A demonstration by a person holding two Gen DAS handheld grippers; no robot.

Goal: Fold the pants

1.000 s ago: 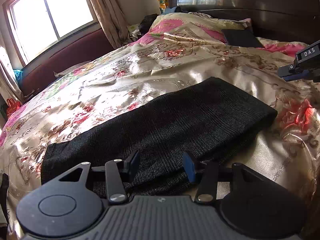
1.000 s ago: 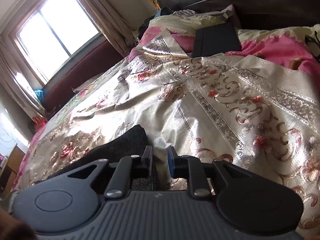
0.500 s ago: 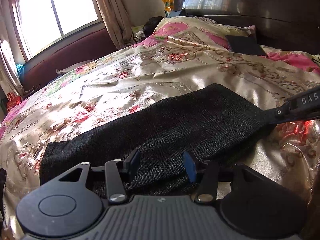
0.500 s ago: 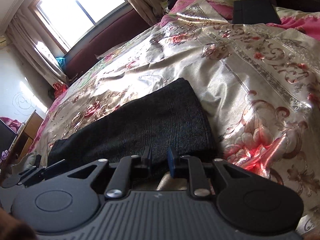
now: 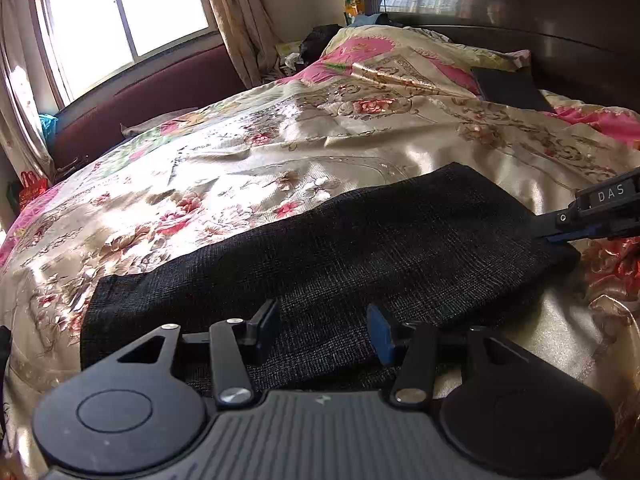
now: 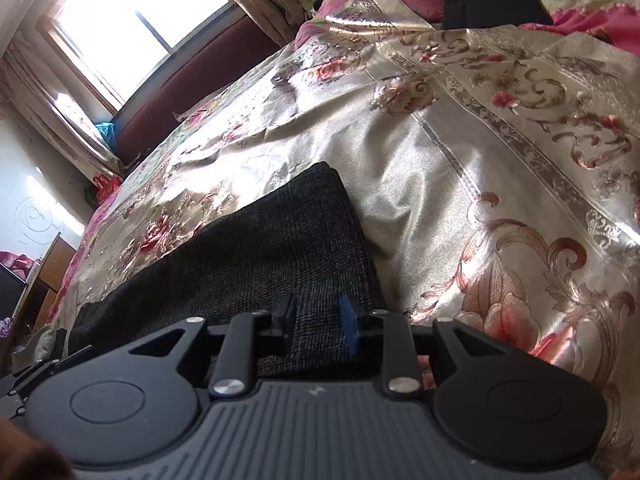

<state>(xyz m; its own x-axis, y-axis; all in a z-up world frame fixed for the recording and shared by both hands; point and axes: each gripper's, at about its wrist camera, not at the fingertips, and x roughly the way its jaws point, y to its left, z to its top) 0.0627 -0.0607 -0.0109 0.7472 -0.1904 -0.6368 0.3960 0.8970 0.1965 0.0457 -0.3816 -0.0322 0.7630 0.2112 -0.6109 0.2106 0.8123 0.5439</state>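
Dark grey checked pants (image 5: 352, 248) lie folded lengthwise in a long strip on the floral bedspread (image 5: 240, 160). My left gripper (image 5: 324, 332) is open, its fingers just above the strip's near edge around its middle. In the right wrist view the pants (image 6: 256, 256) run from the left up to their folded right end. My right gripper (image 6: 316, 322) is open with a moderate gap, low over that right end. The right gripper also shows in the left wrist view (image 5: 560, 232), at the strip's right end.
A dark flat case (image 5: 510, 88) lies on the pink pillow area near the dark wooden headboard (image 5: 520, 4). A window (image 5: 120, 20) with curtains and a maroon bench stand at the far left. Wooden furniture (image 6: 44, 280) stands beside the bed.
My right gripper has come down from over the bedspread to the pants' right end and its jaws have opened wider. My left gripper has stayed open over the near edge.
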